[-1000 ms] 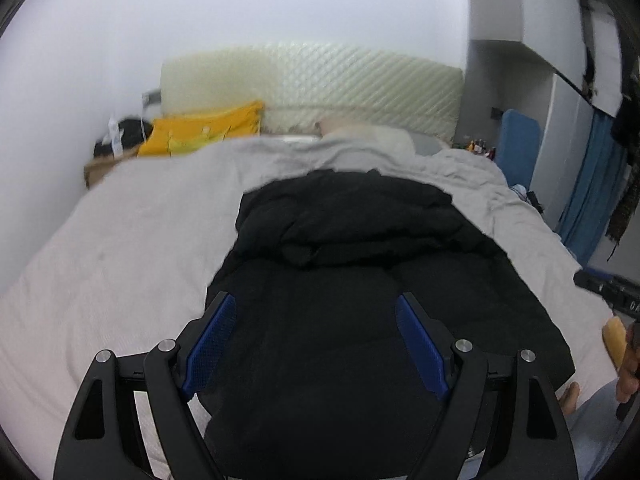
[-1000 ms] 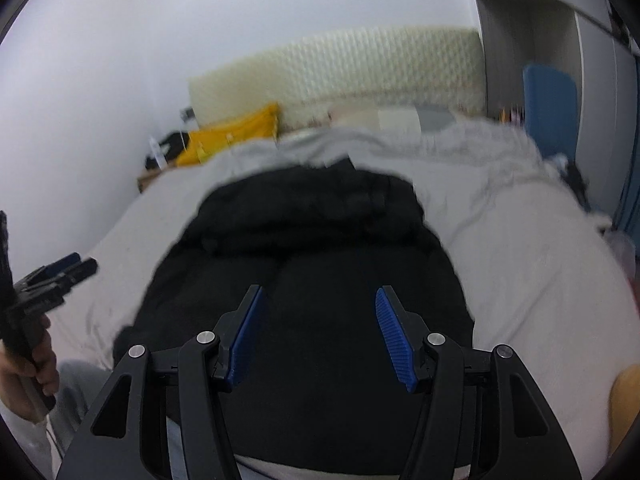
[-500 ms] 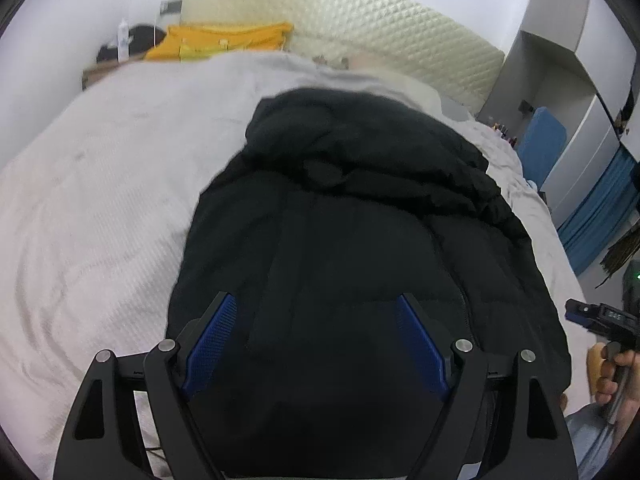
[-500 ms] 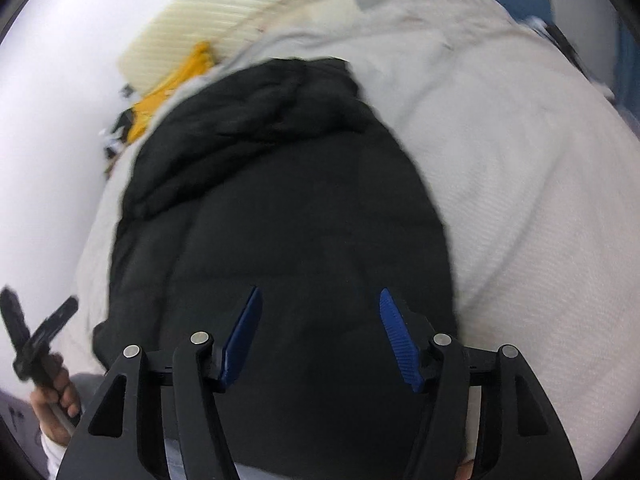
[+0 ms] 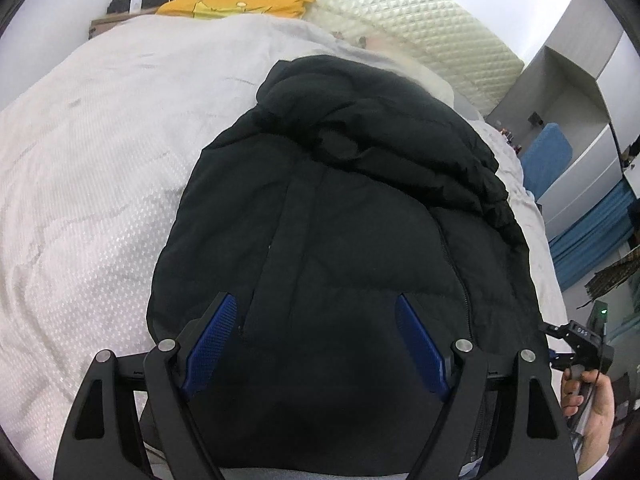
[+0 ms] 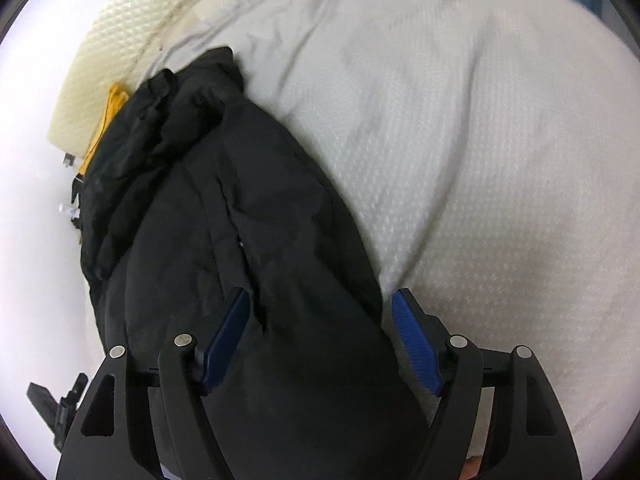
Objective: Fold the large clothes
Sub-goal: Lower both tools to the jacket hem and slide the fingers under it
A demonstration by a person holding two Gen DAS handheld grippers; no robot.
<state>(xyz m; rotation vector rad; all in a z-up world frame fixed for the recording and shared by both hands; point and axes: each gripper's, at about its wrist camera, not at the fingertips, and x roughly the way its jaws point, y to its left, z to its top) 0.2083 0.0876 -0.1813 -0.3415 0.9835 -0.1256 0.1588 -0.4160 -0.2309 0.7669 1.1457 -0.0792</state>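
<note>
A black puffy hooded jacket [image 5: 340,200] lies flat on the bed, hood toward the headboard. My left gripper [image 5: 314,300] hovers open over its lower left part, nothing between the blue pads [image 5: 212,336]. My right gripper [image 6: 320,294] points down over the jacket's [image 6: 240,200] lower right edge. Its jaws are opening. The hem edge lies below and between them, and the pads do not press on it. In the left wrist view the right gripper [image 5: 576,344] shows at the far right, held by a hand [image 5: 592,396].
The bed's white textured cover [image 6: 480,160] spreads wide on both sides of the jacket. A cream quilted headboard [image 5: 400,20] and a yellow cloth [image 5: 240,0] are at the far end. A blue chair [image 5: 548,156] and grey wardrobe [image 5: 580,92] stand at the right.
Both grippers have dropped and tipped down toward the jacket. The right one has rolled and shifted to the jacket's right edge, and its jaws stand wider. The left jaws are unchanged.
</note>
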